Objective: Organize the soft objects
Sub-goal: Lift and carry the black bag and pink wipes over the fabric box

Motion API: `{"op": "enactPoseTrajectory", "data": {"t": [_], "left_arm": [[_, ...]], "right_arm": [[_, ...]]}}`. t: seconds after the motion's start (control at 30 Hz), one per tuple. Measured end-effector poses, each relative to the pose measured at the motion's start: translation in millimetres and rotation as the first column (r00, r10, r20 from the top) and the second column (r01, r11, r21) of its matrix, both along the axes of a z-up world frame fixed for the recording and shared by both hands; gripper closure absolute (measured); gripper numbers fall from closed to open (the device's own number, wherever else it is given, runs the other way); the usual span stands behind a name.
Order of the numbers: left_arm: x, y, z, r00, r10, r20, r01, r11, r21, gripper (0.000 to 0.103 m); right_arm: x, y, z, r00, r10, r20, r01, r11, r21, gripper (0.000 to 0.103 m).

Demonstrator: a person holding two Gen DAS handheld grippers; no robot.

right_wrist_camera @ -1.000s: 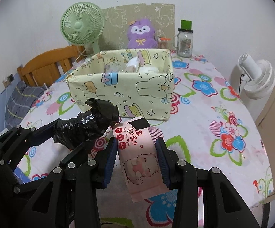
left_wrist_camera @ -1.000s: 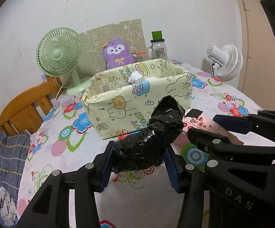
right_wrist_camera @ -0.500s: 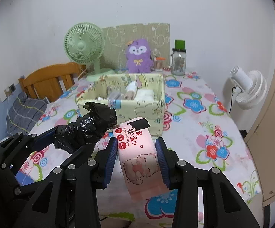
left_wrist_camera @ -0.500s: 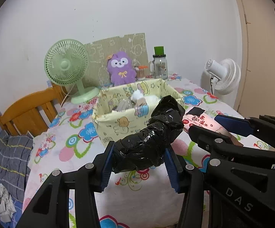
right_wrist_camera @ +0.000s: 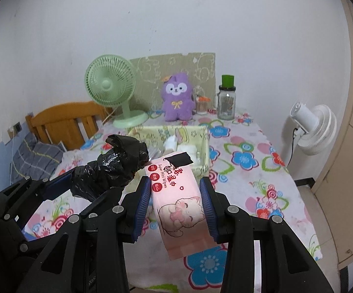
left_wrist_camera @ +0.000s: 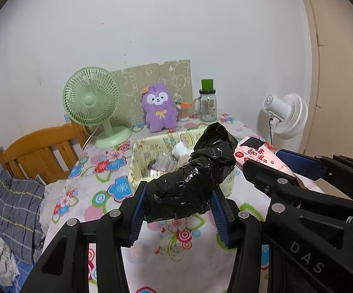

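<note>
My left gripper (left_wrist_camera: 179, 209) is shut on a black plastic bag roll (left_wrist_camera: 191, 183), held well above the table. It also shows in the right wrist view (right_wrist_camera: 110, 171). My right gripper (right_wrist_camera: 175, 207) is shut on a pink wet-wipes pack (right_wrist_camera: 178, 200) with a cat picture, held beside the left one. The pack also shows in the left wrist view (left_wrist_camera: 261, 156). Ahead and below stands a yellow cartoon-print fabric box (right_wrist_camera: 203, 144) with several white items inside. It also shows in the left wrist view (left_wrist_camera: 137, 166).
A flower-print tablecloth (right_wrist_camera: 244, 161) covers the table. At the back stand a green fan (right_wrist_camera: 110, 85), a purple plush (right_wrist_camera: 177, 97), a jar with green lid (right_wrist_camera: 226, 100) and a cardboard sheet. A white fan (right_wrist_camera: 313, 127) is right; a wooden chair (right_wrist_camera: 64, 119) left.
Both grippers have risen and pulled back from the box, each still holding its item. The box now looks smaller and lower, and its inside shows.
</note>
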State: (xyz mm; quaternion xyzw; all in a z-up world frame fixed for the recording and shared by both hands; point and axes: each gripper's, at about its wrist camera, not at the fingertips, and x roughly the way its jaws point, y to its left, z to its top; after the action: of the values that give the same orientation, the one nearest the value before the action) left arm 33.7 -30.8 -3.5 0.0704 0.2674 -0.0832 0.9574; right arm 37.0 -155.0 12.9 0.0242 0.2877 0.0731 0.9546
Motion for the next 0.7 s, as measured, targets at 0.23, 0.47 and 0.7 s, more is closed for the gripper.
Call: {"op": "enactPoseTrajectory", "data": {"t": [0.23, 0.47, 0.7], "left_arm": [[15.4, 1.9, 13.2, 1.000, 0.002, 0.012, -0.002, 1.000, -0.024, 0.052], [38.3, 3.8, 13.5, 1.000, 0.024, 0.006, -0.024, 0.999, -0.042, 0.052], [64.9, 0.4, 8.3, 0.999, 0.039, -0.014, -0.039, 0.998, -0.046, 0.052]], "right_arm": [[11.7, -0.6, 12.9, 1.000, -0.013, 0.024, 0.012, 1.000, 0.009, 0.059], [38.4, 2.1, 15.7, 1.000, -0.007, 0.025, 0.006, 1.000, 0.027, 0.059], [71.9, 3.2, 8.9, 1.000, 0.005, 0.004, -0.006, 0.999, 0.045, 0.059]]}}
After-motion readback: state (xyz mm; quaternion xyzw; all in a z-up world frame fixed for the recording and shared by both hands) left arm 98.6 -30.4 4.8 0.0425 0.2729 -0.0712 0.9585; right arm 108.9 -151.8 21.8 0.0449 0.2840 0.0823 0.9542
